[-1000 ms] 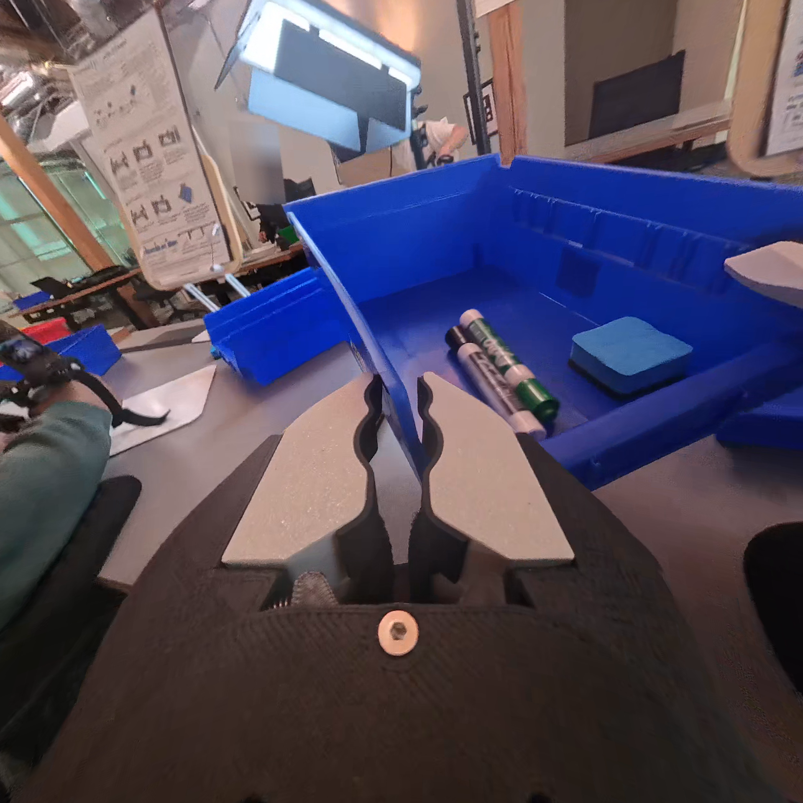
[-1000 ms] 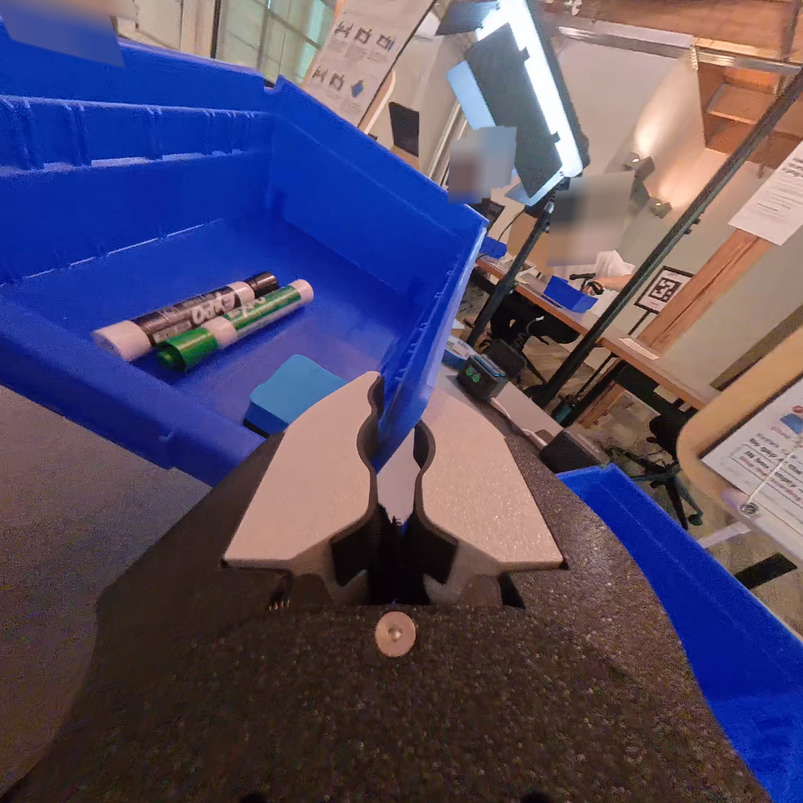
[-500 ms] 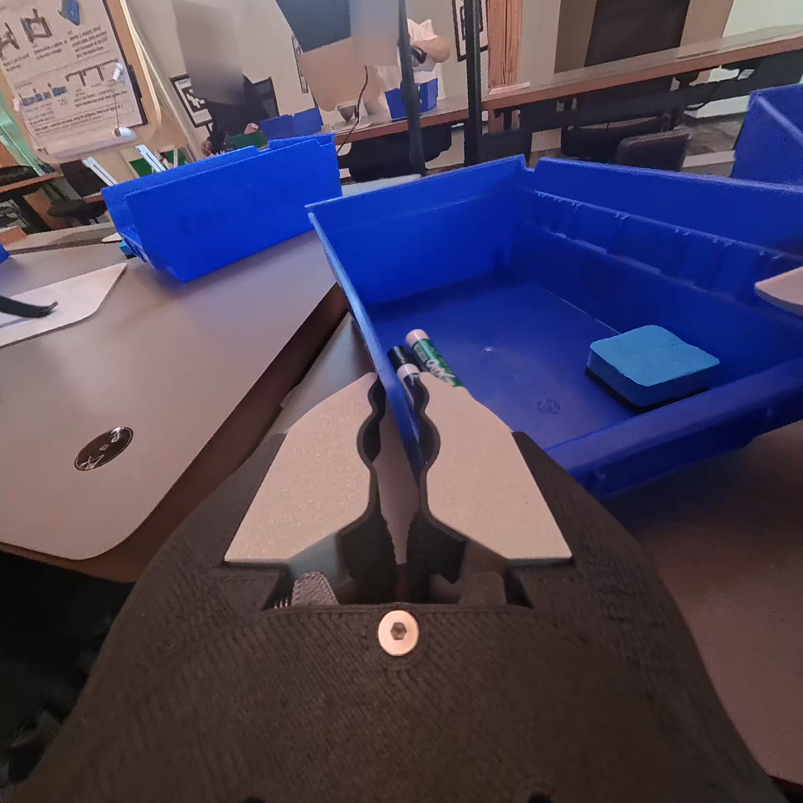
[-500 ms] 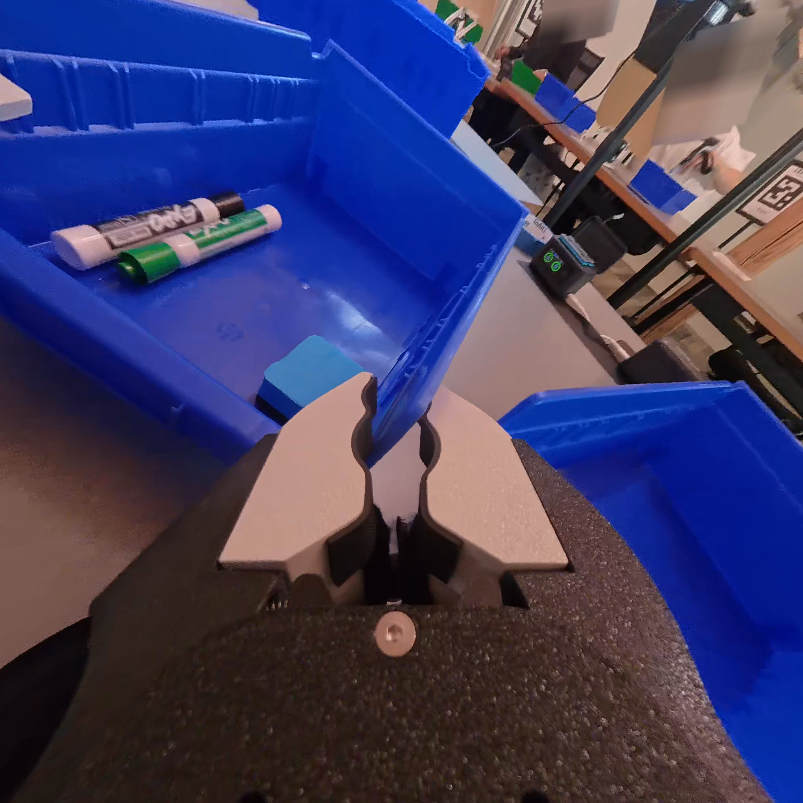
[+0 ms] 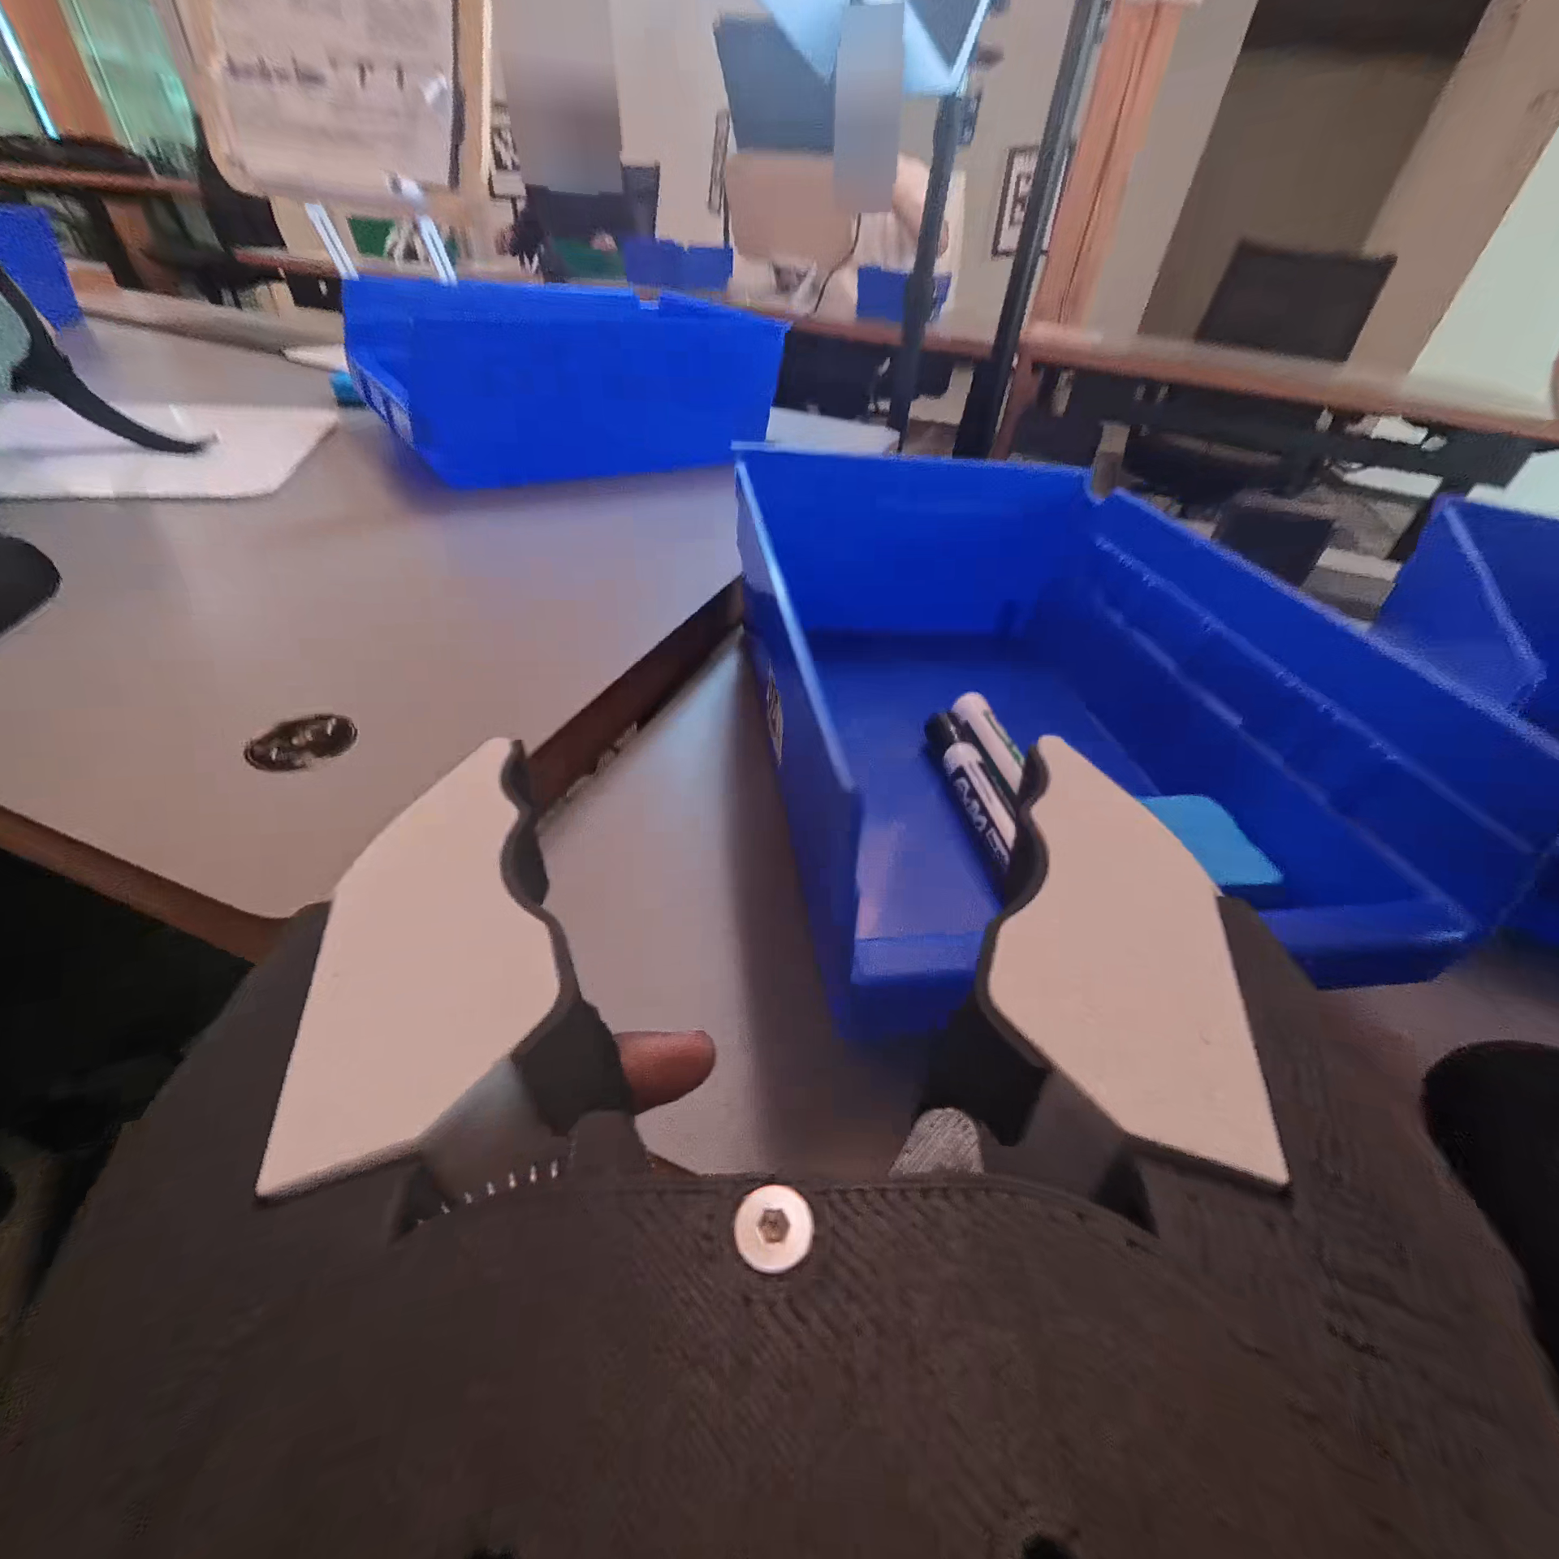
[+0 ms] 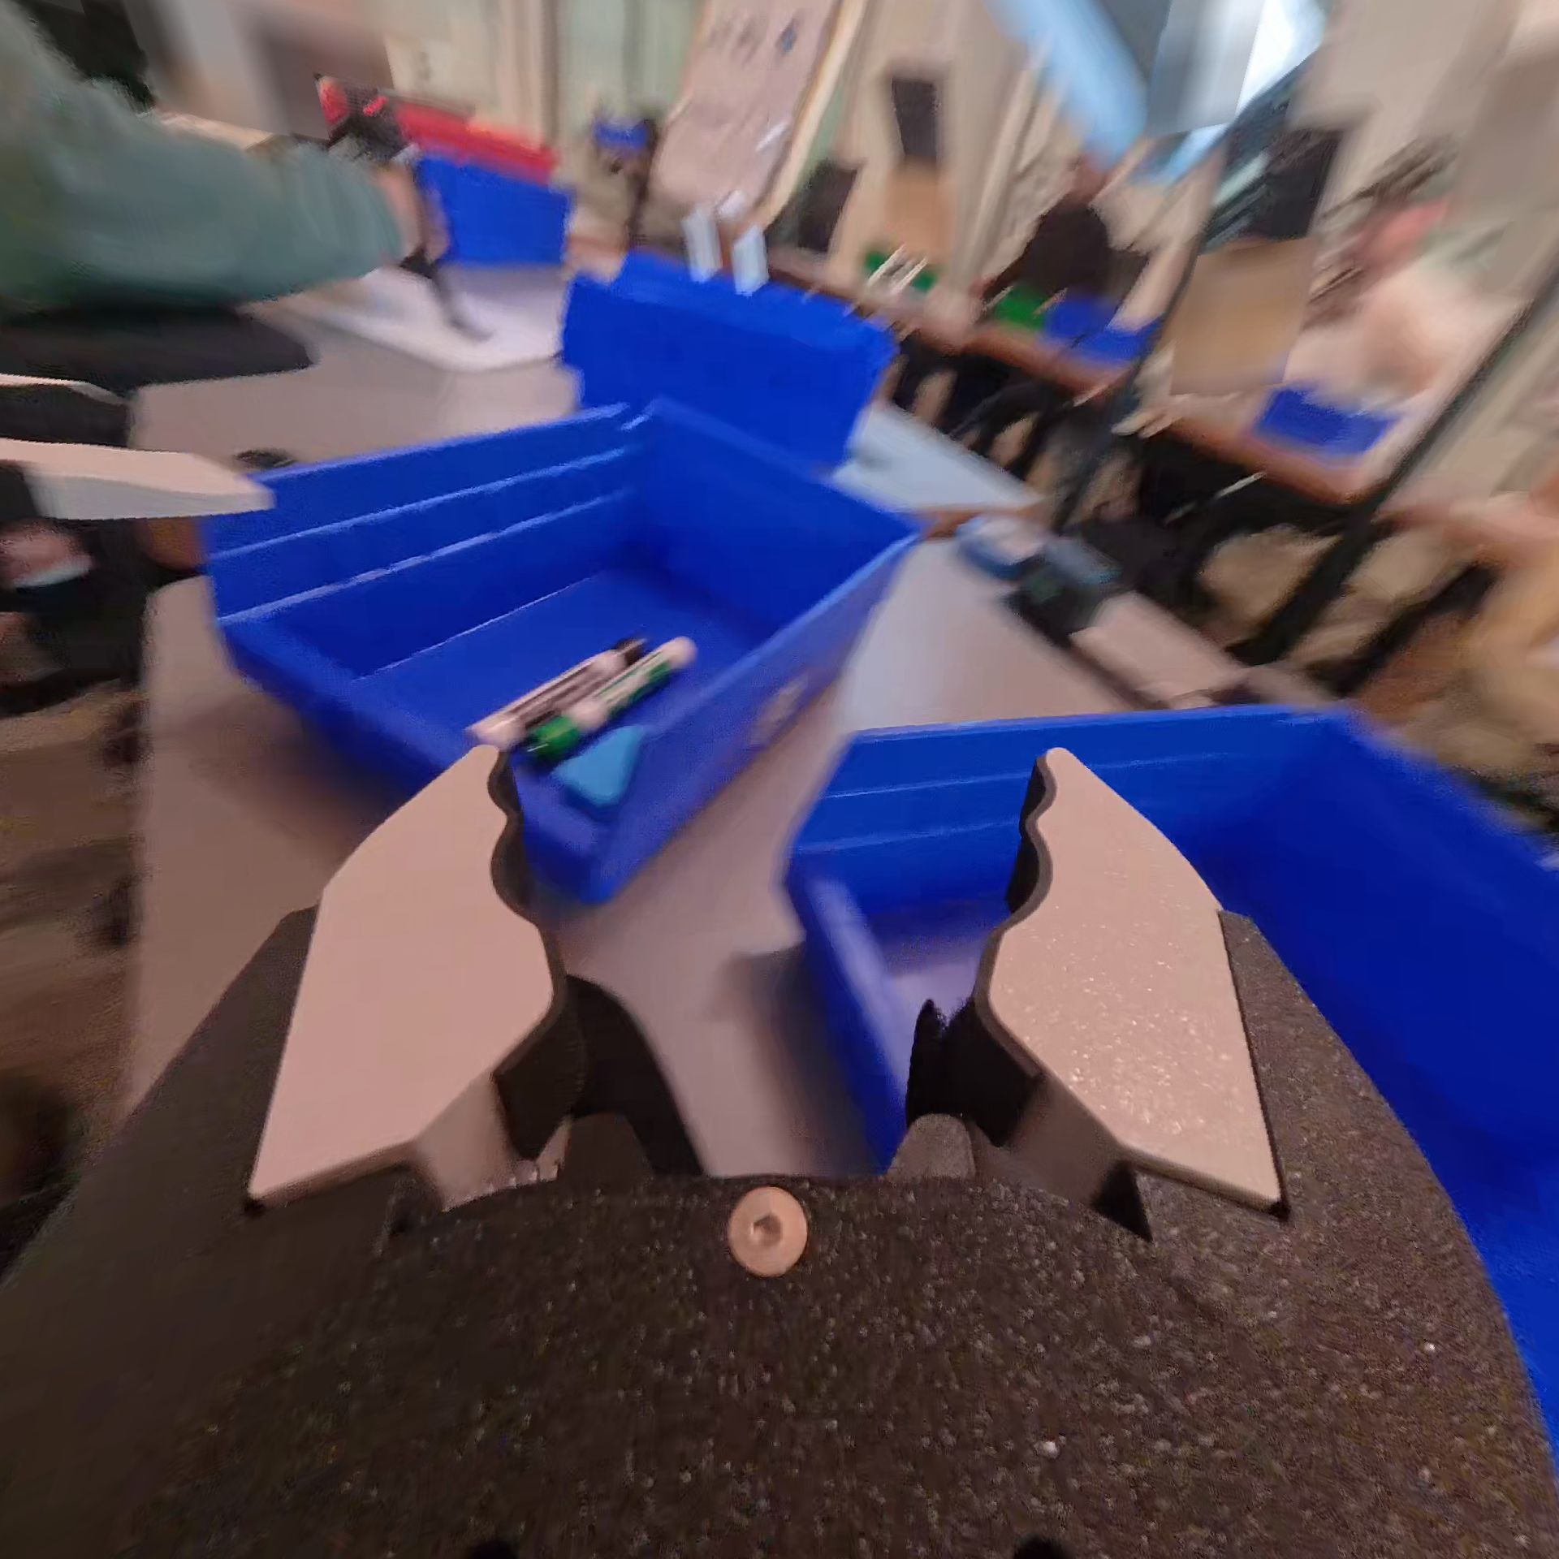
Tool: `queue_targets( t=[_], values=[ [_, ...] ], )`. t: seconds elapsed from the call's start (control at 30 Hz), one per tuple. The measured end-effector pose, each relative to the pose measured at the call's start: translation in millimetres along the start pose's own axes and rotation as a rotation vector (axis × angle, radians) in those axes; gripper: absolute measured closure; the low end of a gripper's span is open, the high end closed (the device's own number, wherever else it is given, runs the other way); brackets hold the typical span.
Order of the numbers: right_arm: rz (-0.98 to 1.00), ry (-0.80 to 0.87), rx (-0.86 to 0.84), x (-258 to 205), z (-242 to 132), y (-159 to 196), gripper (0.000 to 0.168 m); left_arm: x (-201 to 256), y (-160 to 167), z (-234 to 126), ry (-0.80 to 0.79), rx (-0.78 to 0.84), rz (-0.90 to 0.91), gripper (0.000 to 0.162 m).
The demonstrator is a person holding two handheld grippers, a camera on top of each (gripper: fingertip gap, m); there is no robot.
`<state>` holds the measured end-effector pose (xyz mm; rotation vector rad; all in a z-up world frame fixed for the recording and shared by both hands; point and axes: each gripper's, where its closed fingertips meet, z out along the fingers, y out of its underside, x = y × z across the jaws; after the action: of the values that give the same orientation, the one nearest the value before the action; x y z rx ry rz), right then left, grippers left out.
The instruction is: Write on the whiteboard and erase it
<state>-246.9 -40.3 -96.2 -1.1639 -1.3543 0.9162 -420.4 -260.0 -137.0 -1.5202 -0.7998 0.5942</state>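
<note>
A blue bin (image 5: 911, 548) stands on the grey table. In it lie a black marker (image 5: 970, 793), a green marker (image 5: 987, 734) and a blue eraser (image 5: 1206, 844). My left gripper (image 5: 774, 747) is open wide and empty, and the bin's near left corner stands between its fingers without touching them. My right gripper (image 6: 772, 755) is also open wide and empty, drawn back from the bin (image 6: 422, 540). The markers (image 6: 582, 683) and eraser (image 6: 603, 772) show there too, blurred. One finger of the left gripper (image 6: 126, 489) shows at the left edge of the right wrist view.
A second blue bin (image 6: 1265, 844) sits under my right gripper's right finger. Another blue bin (image 5: 548, 388) stands farther back. A white board (image 5: 169, 447) lies on the far left table by a person's green sleeve (image 6: 169, 211). A dark gap (image 5: 641, 675) runs between the two tabletops.
Both grippers were shut on the bin's side walls and held it tilted. The bin now rests on the table. Both grippers have opened wide and pulled back from it.
</note>
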Motion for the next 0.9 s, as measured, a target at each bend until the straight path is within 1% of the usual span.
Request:
queue_targets(
  t=[0.07, 0.13, 0.17, 0.2, 0.27, 0.33, 0.47, 0.5, 0.53, 0.57, 0.63, 0.67, 0.73, 0.8, 0.87, 0.9],
  values=[
    [-0.098, 0.187, 0.075, 47.3, -35.9, -7.9, 0.057, 14.2, -14.7, -6.8, 0.029, 0.024, 0.008, 0.045],
    [-0.139, 0.339, 0.004, 91.6, -66.4, 9.3, 0.059, 41.5, -30.1, -12.1, 0.110, 0.062, 0.009, 0.044],
    [-0.120, 0.384, -0.058, 109.2, -77.4, 25.2, 0.056, 58.7, -37.3, -14.7, 0.160, 0.086, 0.009, 0.044],
    [-0.074, 0.414, -0.129, 122.7, -85.9, 43.7, 0.052, 77.2, -43.5, -17.2, 0.210, 0.109, 0.010, 0.045],
    [0.072, 0.438, -0.252, 136.2, -95.8, 80.0, 0.049, 117.3, -50.9, -22.4, 0.321, 0.144, 0.015, 0.048],
    [0.200, 0.406, -0.299, 132.7, -93.0, 104.5, 0.053, 155.8, -51.3, -25.2, 0.425, 0.148, 0.016, 0.052],
    [0.241, 0.361, -0.359, 123.8, -77.5, 130.8, 0.071, 213.5, -34.8, -22.2, 0.545, 0.088, 0.076, 0.055],
    [0.215, 0.343, -0.384, 119.9, -74.1, 135.0, 0.083, 225.3, -30.0, -21.9, 0.568, 0.077, 0.089, 0.057],
    [0.183, 0.325, -0.404, 116.0, -71.8, 137.5, 0.100, 237.2, -25.2, -22.3, 0.596, 0.067, 0.096, 0.058],
    [0.145, 0.345, -0.425, 116.7, -73.1, 138.7, 0.120, 249.1, -19.6, -23.2, 0.626, 0.053, 0.098, 0.060],
    [0.009, 0.424, -0.499, 127.2, -85.5, 139.7, 0.136, 269.7, -4.7, -23.3, 0.672, 0.010, 0.113, 0.063],
    [-0.036, 0.446, -0.517, 132.7, -93.4, 137.4, 0.140, 278.2, 5.3, -22.2, 0.687, -0.019, 0.129, 0.065],
    [-0.039, 0.471, -0.518, 142.3, -110.5, 131.2, 0.149, 293.1, 28.9, -18.0, 0.710, -0.101, 0.153, 0.072],
    [-0.018, 0.478, -0.505, 149.0, -124.9, 126.2, 0.156, 303.0, 52.8, -10.5, 0.723, -0.210, 0.179, 0.087],
    [-0.013, 0.484, -0.502, 151.4, -134.3, 124.5, 0.158, 307.2, 65.0, -1.5, 0.721, -0.280, 0.185, 0.099],
    [-0.022, 0.493, -0.507, 152.1, -137.9, 125.6, 0.157, 310.4, 68.6, 0.5, 0.737, -0.308, 0.189, 0.109]
  ],
)
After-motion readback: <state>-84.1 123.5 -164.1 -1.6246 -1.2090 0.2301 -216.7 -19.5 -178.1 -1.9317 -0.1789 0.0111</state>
